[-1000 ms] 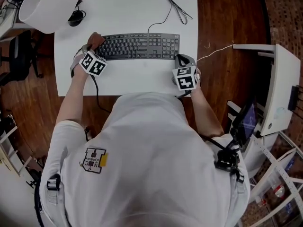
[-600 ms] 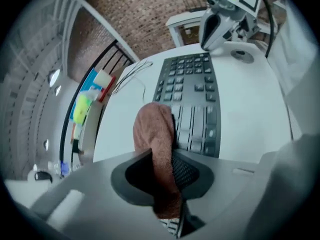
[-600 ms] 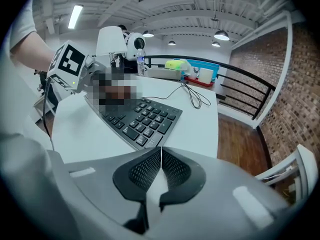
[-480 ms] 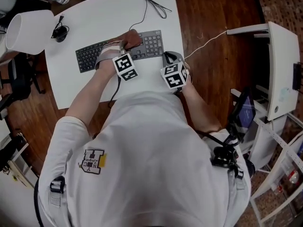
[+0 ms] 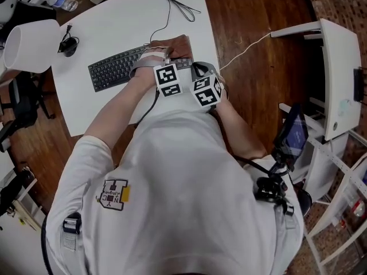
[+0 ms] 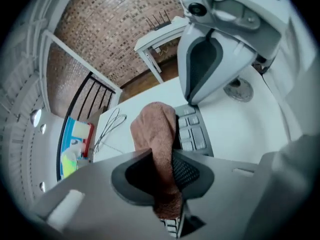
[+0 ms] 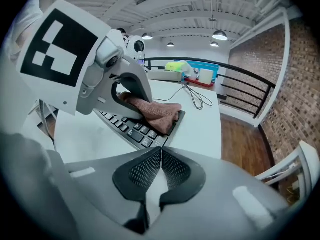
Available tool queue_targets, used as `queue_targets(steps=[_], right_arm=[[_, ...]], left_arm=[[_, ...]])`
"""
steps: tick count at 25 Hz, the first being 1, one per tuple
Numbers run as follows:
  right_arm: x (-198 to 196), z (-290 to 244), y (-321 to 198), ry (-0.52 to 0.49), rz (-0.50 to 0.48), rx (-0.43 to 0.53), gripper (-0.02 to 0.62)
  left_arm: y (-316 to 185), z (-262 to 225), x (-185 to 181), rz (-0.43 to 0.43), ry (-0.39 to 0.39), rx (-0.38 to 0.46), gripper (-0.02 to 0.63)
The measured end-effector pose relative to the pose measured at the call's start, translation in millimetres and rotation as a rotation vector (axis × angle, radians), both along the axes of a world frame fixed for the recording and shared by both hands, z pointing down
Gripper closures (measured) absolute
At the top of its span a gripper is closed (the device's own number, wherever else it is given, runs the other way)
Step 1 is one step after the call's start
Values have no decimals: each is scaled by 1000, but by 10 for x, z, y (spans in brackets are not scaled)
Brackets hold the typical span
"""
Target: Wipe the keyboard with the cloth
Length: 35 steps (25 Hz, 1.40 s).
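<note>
A black keyboard (image 5: pixel 114 67) lies on the white table (image 5: pixel 114 22). A brown cloth (image 5: pixel 172 46) rests on the keyboard's right end, and my left gripper (image 5: pixel 166 55) is shut on it. In the left gripper view the cloth (image 6: pixel 155 134) hangs out between the jaws, over the right-hand keys (image 6: pixel 192 134). My right gripper (image 5: pixel 200 69) stands shut and empty over the table by the keyboard's near right corner. Its own view shows the shut jaws (image 7: pixel 160 159), and past them the keyboard (image 7: pixel 135 129), the cloth (image 7: pixel 157 113) and the left gripper (image 7: pixel 120 84).
A white lampshade (image 5: pixel 31 44) and a small black device (image 5: pixel 67 46) stand at the table's left. A black cable (image 5: pixel 175 4) lies at the far edge. To the right, a white cord (image 5: pixel 246 47) crosses the wooden floor toward a white cabinet (image 5: pixel 338 79).
My left gripper has swept the cloth along the keyboard from its left end to its right end, close beside the right gripper. The right gripper has stayed put.
</note>
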State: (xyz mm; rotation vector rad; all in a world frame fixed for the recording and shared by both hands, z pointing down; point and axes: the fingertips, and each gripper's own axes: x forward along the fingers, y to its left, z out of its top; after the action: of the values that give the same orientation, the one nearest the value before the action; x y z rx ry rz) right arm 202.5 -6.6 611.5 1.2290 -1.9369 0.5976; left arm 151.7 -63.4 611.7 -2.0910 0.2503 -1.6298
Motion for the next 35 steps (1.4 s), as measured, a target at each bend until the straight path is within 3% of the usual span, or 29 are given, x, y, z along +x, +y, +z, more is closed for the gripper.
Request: queue_targets(steps=[4, 14, 18, 22, 26, 31, 35], right_arm=[[-90, -6, -26, 15, -19, -2, 589], [-215, 6, -65, 85, -37, -20, 589], [-210, -3, -61, 98, -12, -15, 588], [-185, -6, -58, 101, 13, -9, 586], [-131, 4, -62, 89, 30, 0, 586], [-126, -6, -54, 58, 36, 14, 586], [-54, -6, -28, 34, 45, 16, 586]], left_arm=[[-99, 16, -683, -146, -4, -2, 525], [-175, 43, -3067, -625, -10, 11, 524], [-186, 29, -3593, -754, 9, 6, 525], [-179, 29, -3591, -748, -8, 18, 525], [-143, 42, -3293, -678, -38, 38, 526], [-102, 28, -2457, -483, -46, 53, 526], [-40, -2, -1527, -283, -15, 57, 526]])
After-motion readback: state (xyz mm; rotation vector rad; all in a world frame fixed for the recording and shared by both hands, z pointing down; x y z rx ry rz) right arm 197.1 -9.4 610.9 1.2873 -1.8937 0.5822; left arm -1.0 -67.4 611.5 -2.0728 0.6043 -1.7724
